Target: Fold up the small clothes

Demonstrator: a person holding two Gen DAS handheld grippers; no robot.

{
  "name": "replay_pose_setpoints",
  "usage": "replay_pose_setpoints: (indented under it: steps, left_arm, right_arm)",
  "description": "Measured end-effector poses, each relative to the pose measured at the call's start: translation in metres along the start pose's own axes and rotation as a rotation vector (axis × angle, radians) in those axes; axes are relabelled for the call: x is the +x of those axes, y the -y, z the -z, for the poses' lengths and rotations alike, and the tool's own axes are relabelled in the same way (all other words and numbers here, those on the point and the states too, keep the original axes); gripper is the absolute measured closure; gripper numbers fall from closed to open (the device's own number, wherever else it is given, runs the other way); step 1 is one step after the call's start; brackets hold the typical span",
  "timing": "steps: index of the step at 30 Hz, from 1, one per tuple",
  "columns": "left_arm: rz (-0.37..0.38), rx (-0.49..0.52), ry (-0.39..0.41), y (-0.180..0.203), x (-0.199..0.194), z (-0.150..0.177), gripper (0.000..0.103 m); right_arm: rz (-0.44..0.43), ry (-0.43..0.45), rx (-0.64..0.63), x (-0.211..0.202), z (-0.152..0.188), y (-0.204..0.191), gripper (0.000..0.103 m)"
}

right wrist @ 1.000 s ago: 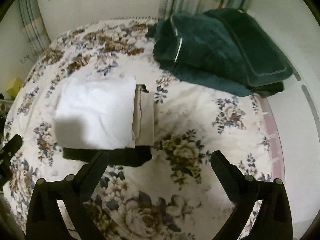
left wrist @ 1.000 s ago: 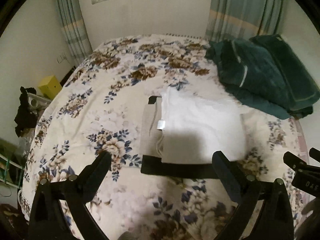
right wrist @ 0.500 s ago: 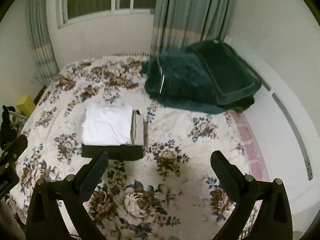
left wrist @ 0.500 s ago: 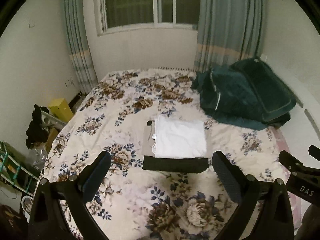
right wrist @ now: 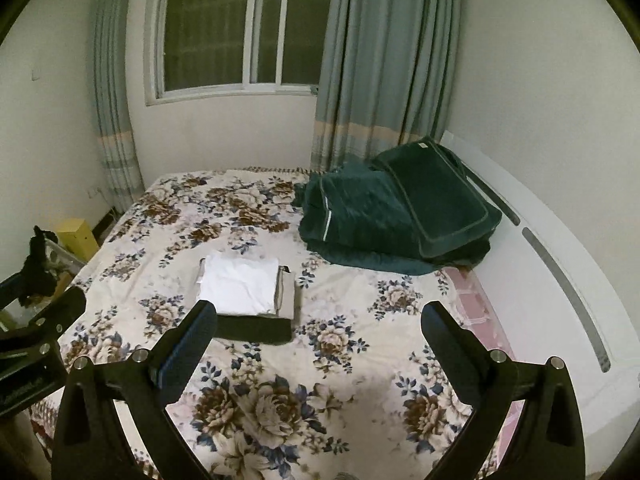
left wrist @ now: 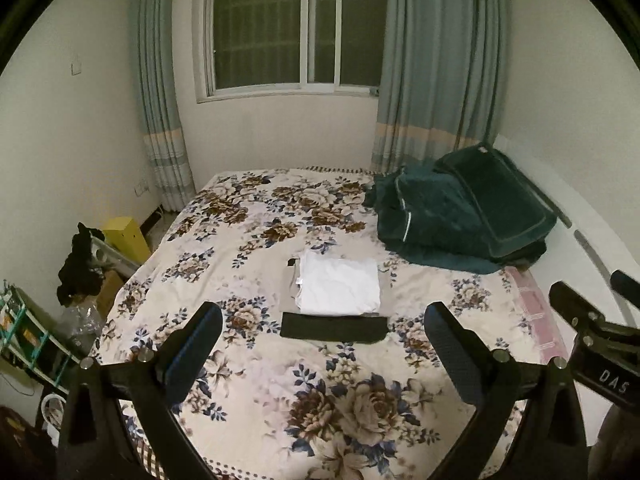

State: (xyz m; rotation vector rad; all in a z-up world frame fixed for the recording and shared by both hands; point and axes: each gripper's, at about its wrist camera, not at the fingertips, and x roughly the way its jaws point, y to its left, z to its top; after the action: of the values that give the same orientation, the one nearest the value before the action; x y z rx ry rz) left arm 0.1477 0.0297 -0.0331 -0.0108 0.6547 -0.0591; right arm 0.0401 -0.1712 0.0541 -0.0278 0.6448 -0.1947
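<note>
both grippers up off the bed, folded stack sitting in the middle

left wrist view first: the left gripper (left wrist: 322, 334) is held up above the near end of the bed (left wrist: 240, 248), pointing along it toward the window (left wrist: 296, 32). its two fingers are spread wide with nothing between them, and neither one touches any fabric. through the gap you see the stack: a folded white top (left wrist: 340, 288) lying flat on a folded beige piece (left wrist: 289, 292), with a dark folded piece (left wrist: 334, 327) sticking out from under the near edge. the stack is about mid bed, well apart from the fingertips. over on the far right side there's a dark green blanket (left wrist: 460, 216) heaped near the curtain (left wrist: 436, 60). the other tool pokes into the right edge of this view. off the left side of the bed there's a yellow box (left wrist: 126, 236) and some dark clothes (left wrist: 78, 264) hanging on a rack.

right wrist view: the right gripper (right wrist: 318, 334) is in much the same pose, raised, level, aimed toward the window wall, fingers wide apart and empty. here the stack sits left of centre, the white top (right wrist: 240, 288) just above the left finger (right wrist: 188, 344) in the picture, though it's lying on the floral cover further off, not touched. the beige edge (right wrist: 287, 294) shows along its right side and the dark piece (right wrist: 256, 328) along the near edge. the green blanket (right wrist: 392, 216) is up against the white headboard (right wrist: 560, 280), well apart from the stack.
</note>
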Motion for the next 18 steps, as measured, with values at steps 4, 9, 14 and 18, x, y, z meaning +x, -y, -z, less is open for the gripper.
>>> replay_pose_setpoints:
  steps: [4,9,14,18]
  left_arm:
    - [-0.017,-0.002,0.035,0.000,-0.021,0.003,0.000]
    - [-0.024,-0.006,0.050,0.000,-0.033,0.008,0.000]
    - [-0.033,-0.007,0.057,0.002,-0.039,0.012,0.000]
    - [-0.056,-0.011,0.068,0.004,-0.047,0.013,0.000]
  right_arm:
    - [-0.026,0.011,0.004,-0.022,0.002,0.005,0.000]
    - [-0.049,0.024,0.007,-0.034,0.002,0.013,0.000]
    - [-0.065,0.031,0.007,-0.036,0.001,0.020,0.000]
    - [-0.085,0.035,0.011,-0.034,-0.001,0.025,0.000]
